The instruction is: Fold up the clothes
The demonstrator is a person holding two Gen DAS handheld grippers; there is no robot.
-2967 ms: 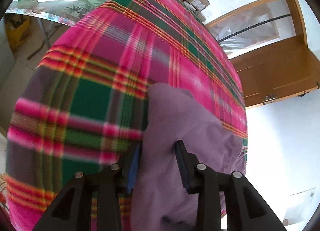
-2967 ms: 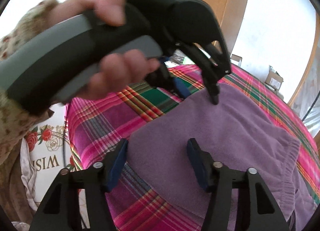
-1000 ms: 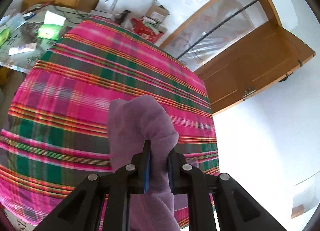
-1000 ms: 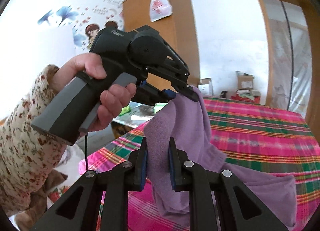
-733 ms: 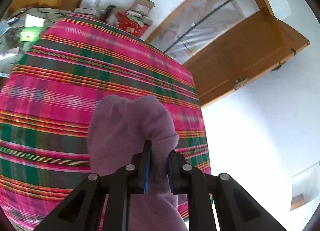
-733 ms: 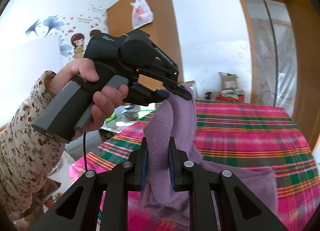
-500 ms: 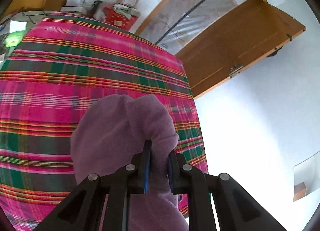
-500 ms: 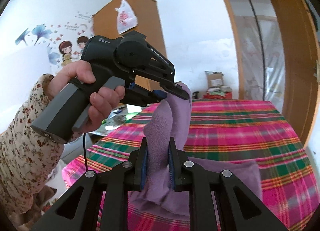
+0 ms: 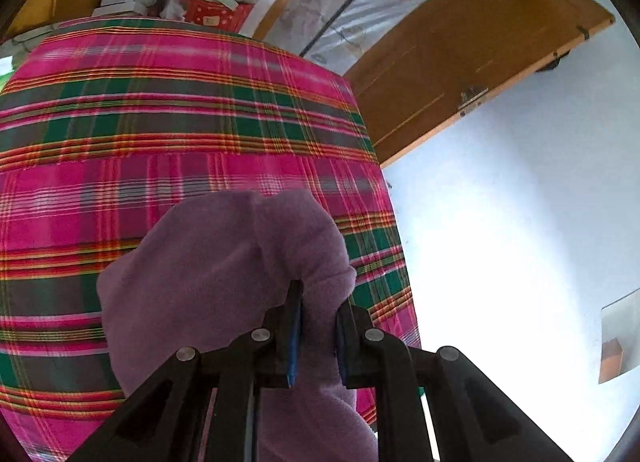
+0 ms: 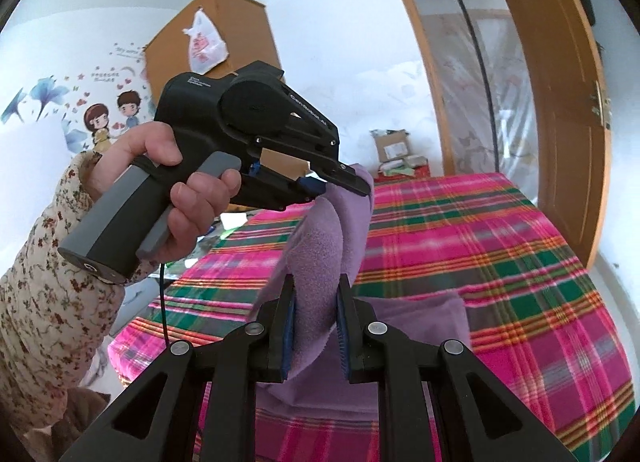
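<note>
Both claws were pinched tight on a purple fleece garment (image 10: 332, 246): the left gripper (image 9: 316, 326) and the right gripper (image 10: 316, 314) each held a bunched edge raised above the plaid-covered bed (image 10: 500, 246), while the rest of the cloth lay near the bed's near edge. To fold well, judging from this, both grips should travel level and together, laying the raised edge squarely over the resting part before letting go.

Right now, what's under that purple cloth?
A pink plaid blanket lies under the purple cloth, whose lifted end both tools grip. What the blanket covers is hidden.
</note>
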